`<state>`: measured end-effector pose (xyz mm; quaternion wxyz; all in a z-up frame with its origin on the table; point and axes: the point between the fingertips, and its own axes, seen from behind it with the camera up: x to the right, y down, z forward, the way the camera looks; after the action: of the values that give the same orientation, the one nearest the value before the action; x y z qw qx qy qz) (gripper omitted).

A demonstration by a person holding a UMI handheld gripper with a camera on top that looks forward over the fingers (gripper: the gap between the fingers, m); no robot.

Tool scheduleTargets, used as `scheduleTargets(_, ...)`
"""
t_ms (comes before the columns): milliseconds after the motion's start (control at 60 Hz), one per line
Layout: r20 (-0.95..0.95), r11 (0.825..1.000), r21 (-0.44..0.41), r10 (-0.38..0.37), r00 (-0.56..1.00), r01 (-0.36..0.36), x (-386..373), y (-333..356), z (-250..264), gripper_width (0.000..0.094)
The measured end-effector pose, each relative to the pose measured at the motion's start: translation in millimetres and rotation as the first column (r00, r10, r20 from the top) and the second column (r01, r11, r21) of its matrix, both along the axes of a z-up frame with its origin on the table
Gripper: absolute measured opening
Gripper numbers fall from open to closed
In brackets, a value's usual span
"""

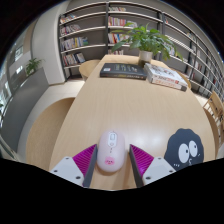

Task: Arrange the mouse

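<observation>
One white mouse [110, 150], one black round pad [187, 148], one potted plant [150, 40], one table [120, 100].

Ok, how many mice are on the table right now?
1. The white mouse lies on the wooden table between the open jaws, left of the black mouse pad. The books and potted plant beyond could hide another.

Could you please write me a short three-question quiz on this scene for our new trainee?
1. True or false: the mouse lies between the claw's fingers.
2. What lies to the right of the mouse on the table? A) black mat with eyes B) red cup C) keyboard
3. What stands beyond the books at the table's far end?

Key: 1 true; 2 A, the mat; 3 a plant.
</observation>
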<state>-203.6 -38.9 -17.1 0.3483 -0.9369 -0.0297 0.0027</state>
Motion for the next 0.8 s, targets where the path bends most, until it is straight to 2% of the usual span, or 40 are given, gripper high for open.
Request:
scheduleTargets(50, -0.018, 1.0, 0.004, -0.023, 1.0, 0.023, 1, 5, -1, 0.0521)
scheduleTargets(133, -0.027, 0.999, -0.012, -0.047, 0.999, 0.047, 3, 6, -1, 0.0479)
scheduleTargets(250, -0.034, 0.999, -0.029, -0.044, 0.998, 0.043, 4, 4, -2, 0.0359)
scheduleTargets(367, -0.02, 0.998, -0.067, -0.005, 1.0, 0.003, 5, 3, -3, 0.0336)
scheduleTargets(450, -0.025, 0.995, -0.085, 0.055, 0.998, -0.057, 3, 3, 6, 0.0335)
scheduleTargets(550, -0.022, 0.994, 0.015, 0.112, 0.993, -0.112, 6, 27, 61, 0.0337)
scheduleTargets(617, -0.004, 0.985, 0.1, 0.141, 0.99, -0.139, 14, 43, 116, 0.0337)
scheduleTargets(733, 0.026, 0.955, 0.245, 0.166, 0.986, -0.168, 46, 67, 214, 0.0335)
scheduleTargets(800, 0.055, 0.935, 0.313, 0.157, 0.986, -0.166, 74, 71, 264, 0.0336)
